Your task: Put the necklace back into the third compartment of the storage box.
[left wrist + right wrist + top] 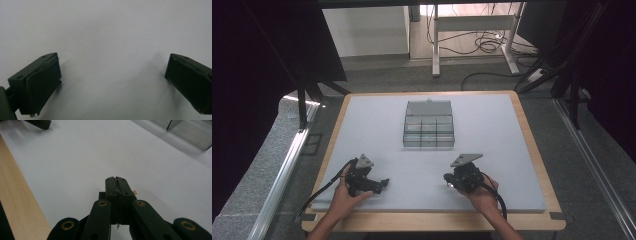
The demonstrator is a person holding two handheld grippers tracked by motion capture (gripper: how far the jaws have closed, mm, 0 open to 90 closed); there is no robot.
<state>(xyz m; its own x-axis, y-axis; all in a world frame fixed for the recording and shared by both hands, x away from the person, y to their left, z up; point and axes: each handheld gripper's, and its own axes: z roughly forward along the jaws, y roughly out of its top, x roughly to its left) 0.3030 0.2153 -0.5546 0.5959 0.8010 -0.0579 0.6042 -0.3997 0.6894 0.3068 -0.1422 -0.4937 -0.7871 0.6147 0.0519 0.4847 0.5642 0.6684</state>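
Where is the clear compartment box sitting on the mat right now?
In the high view the clear compartment box sits lid-open on the white mat, centred toward the far edge, beyond and between both grippers.

Left gripper (112,80) fingers spread wide; right gripper (117,180) fingers pressed together.

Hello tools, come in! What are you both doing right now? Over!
Left tool open, holding nothing, low over the white mat. Right tool shut, holding nothing. Clear box with its lid up sits mid-mat, untouched. Nothing in the way.
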